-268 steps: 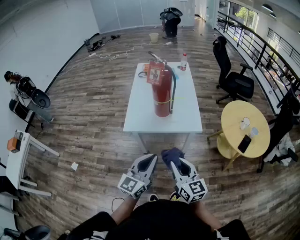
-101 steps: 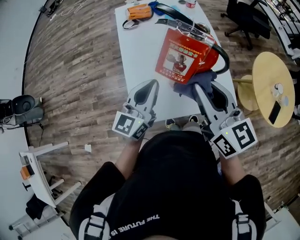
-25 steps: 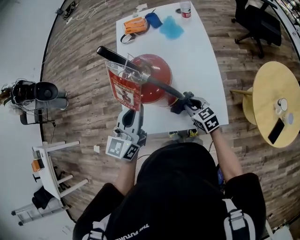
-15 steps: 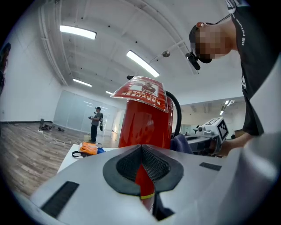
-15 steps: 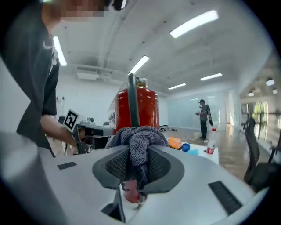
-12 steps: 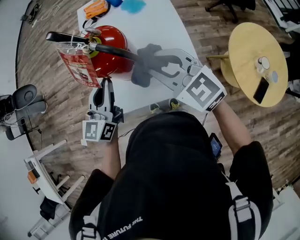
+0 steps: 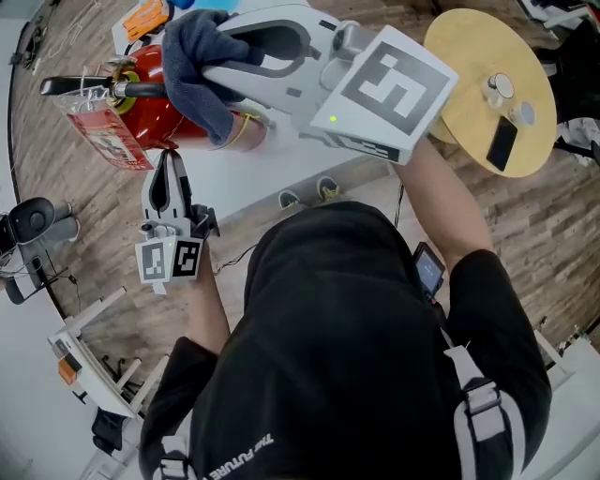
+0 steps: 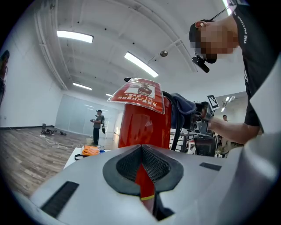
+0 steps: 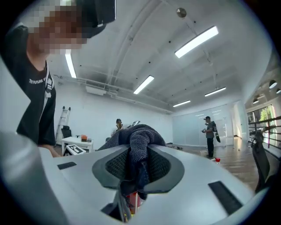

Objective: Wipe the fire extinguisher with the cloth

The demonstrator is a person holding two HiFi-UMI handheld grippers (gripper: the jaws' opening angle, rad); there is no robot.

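The red fire extinguisher [image 7: 173, 117] stands on the white table [image 7: 281, 159], with a red tag [image 7: 103, 136] hanging from its black handle [image 7: 84, 87]. My right gripper [image 7: 220, 61] is raised level with the extinguisher's top, close under the head camera. It is shut on a dark blue-grey cloth [image 7: 192, 70], which bunches between the jaws in the right gripper view [image 9: 136, 136]. My left gripper [image 7: 169, 159] points level at the extinguisher's near side with its jaws together and nothing in them. The left gripper view shows the red cylinder [image 8: 142, 123], its tag [image 8: 140, 94] and the cloth [image 8: 182, 110].
A round yellow table [image 7: 469, 103] carrying a phone [image 7: 502, 141] stands to the right. An orange object [image 7: 145, 14] lies at the white table's far end. A person [image 8: 97, 127] stands far back on the wooden floor. Equipment sits by the left wall [image 7: 33, 220].
My right gripper has risen with the cloth from beside the extinguisher's lower part to the level of its top, now large in the head view. The left gripper has stayed where it was.
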